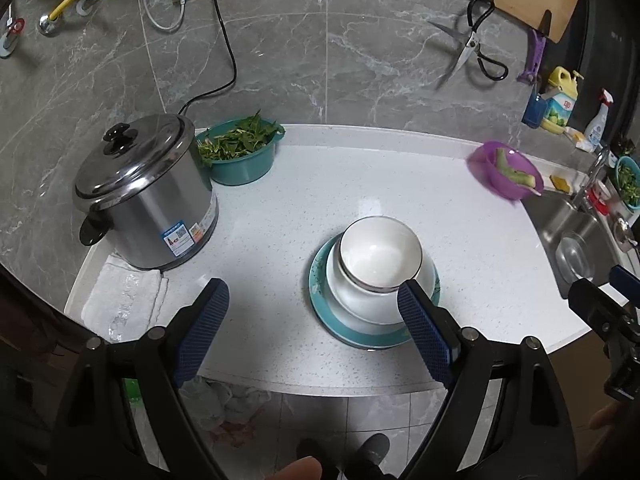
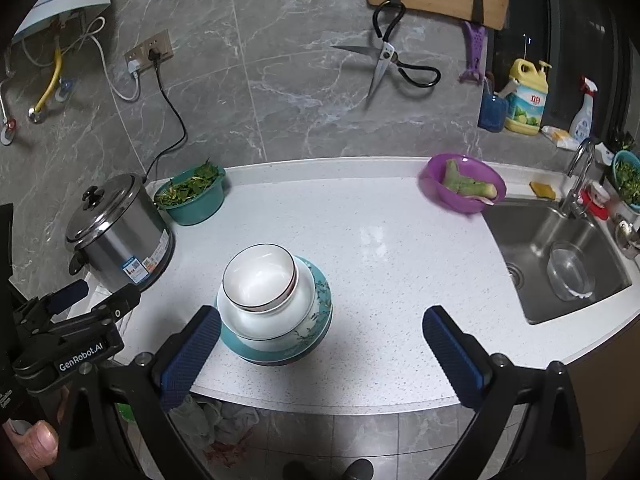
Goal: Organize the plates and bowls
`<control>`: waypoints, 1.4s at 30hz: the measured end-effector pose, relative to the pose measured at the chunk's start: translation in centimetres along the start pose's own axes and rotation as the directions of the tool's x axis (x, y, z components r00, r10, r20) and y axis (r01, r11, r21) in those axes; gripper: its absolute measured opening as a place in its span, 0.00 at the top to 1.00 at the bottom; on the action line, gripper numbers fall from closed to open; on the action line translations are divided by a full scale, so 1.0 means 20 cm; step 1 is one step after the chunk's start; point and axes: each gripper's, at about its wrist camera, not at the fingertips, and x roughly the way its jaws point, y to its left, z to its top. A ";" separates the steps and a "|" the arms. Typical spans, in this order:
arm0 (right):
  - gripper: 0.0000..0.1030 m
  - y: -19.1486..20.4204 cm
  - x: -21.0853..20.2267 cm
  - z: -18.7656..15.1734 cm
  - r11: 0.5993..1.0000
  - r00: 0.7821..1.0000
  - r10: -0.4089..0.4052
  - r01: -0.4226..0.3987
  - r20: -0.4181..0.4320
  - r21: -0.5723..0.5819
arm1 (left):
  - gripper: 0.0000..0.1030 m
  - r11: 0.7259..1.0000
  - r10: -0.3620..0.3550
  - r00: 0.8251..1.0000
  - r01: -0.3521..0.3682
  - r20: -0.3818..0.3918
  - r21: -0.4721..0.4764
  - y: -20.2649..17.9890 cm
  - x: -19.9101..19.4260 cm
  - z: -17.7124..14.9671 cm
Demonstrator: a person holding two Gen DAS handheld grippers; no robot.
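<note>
Near the front of the white counter point(image 1: 280, 220) stands a stack: a teal plate point(image 1: 320, 308) at the bottom, a white bowl point(image 1: 344, 296) on it, and a smaller dark-rimmed white bowl point(image 1: 380, 254) on top. The same teal plate point(image 2: 320, 300), white bowl point(image 2: 272, 320) and top bowl point(image 2: 260, 276) appear in the right wrist view. My left gripper point(image 1: 313, 286) hangs open above the counter's front, with the stack just beyond its right finger. My right gripper point(image 2: 322, 314) is open too, the stack by its left finger. Neither gripper holds anything.
A steel cooker point(image 1: 144, 200) and a teal basin of greens point(image 1: 240, 152) stand at the back left, with a white towel point(image 1: 124, 300) in front. A purple bowl point(image 2: 464, 184) sits beside the sink point(image 2: 560, 264) at the right. Scissors point(image 2: 384, 60) hang on the wall.
</note>
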 end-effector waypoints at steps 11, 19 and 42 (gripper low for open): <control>0.00 -0.02 0.01 0.16 0.999 0.999 -0.018 0.017 -0.027 -0.032 | 0.09 0.999 -0.001 1.000 0.000 -0.031 -0.041 0.00 0.03 0.12; 0.00 -0.01 0.04 0.19 0.999 0.999 -0.023 0.021 -0.042 -0.041 | 0.09 0.999 0.009 0.999 -0.011 -0.040 -0.041 -0.03 0.05 0.13; 0.00 0.04 0.08 0.18 0.997 0.998 -0.042 0.040 -0.041 -0.059 | 0.09 0.999 0.021 0.999 -0.023 -0.040 -0.031 -0.04 0.06 0.10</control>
